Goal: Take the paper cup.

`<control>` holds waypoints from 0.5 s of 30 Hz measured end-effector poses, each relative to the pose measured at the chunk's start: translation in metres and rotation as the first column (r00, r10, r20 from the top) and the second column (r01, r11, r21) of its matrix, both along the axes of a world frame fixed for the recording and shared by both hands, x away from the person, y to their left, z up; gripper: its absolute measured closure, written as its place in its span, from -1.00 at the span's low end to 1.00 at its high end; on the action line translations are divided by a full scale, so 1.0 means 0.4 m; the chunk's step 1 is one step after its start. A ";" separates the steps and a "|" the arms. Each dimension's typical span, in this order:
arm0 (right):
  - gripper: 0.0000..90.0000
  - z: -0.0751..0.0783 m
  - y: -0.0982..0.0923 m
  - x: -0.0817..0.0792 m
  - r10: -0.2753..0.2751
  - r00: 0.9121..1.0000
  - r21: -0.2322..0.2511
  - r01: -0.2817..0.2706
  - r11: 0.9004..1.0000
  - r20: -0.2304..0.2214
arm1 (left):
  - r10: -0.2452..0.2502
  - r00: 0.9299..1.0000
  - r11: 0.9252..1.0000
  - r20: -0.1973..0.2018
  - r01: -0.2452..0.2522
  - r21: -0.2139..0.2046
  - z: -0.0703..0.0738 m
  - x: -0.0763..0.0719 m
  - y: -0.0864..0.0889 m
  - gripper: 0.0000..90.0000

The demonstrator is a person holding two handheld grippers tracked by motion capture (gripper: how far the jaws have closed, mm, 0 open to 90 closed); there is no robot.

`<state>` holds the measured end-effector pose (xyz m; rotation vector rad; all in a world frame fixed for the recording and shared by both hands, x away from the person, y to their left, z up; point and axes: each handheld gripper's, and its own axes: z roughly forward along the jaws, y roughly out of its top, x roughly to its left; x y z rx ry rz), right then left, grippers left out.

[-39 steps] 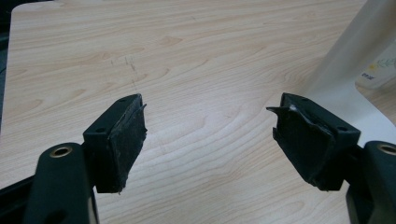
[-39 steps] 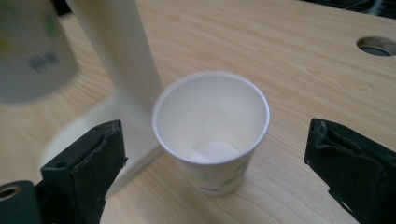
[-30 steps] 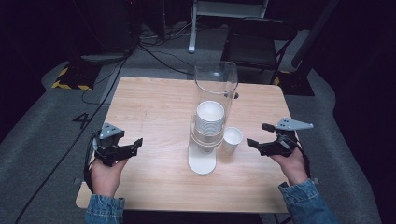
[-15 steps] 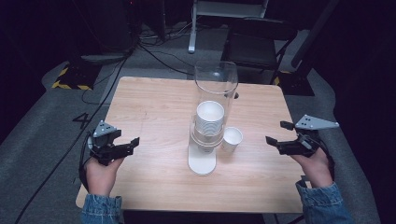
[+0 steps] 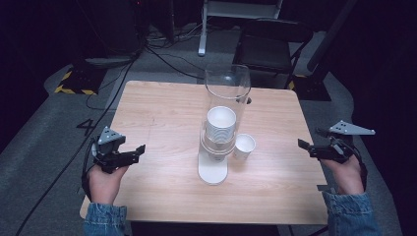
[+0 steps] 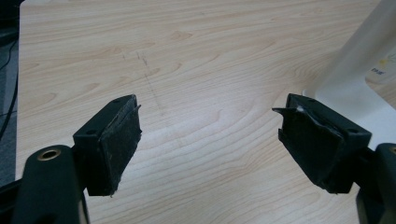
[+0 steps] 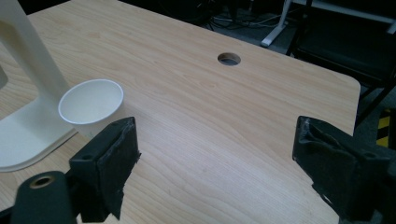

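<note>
Resting wide of the cup dispenser, both grippers held nothing.
Left gripper (image 5: 139, 150) hovered over the bench (image 5: 162, 113), jaws wide open and empty; the dispenser (image 5: 220, 132) stood mid-bench with a loose paper cup (image 5: 244, 146) just beside its base; right gripper (image 5: 304, 146) had partly closed its jaws on nothing. Careless reaching could topple that cup. Cup count inside the tube was unclear.
</note>
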<state>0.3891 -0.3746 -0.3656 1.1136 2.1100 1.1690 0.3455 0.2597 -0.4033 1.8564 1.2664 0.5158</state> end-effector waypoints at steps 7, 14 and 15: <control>-0.67 -0.024 -0.010 0.017 0.010 1.000 0.002 -0.010 1.000 -0.023 | -0.007 1.000 1.000 0.010 0.006 0.004 -0.010 0.002 0.006 -0.57; -0.65 -0.052 -0.013 0.033 -0.091 0.995 0.030 0.092 0.995 -0.027 | 0.017 1.000 1.000 -0.003 -0.018 -0.015 -0.011 0.004 0.007 -0.56; -0.65 -0.059 -0.013 0.037 -0.101 0.995 0.034 0.102 0.994 -0.026 | 0.015 1.000 1.000 -0.001 -0.015 -0.012 -0.011 0.004 0.007 -0.56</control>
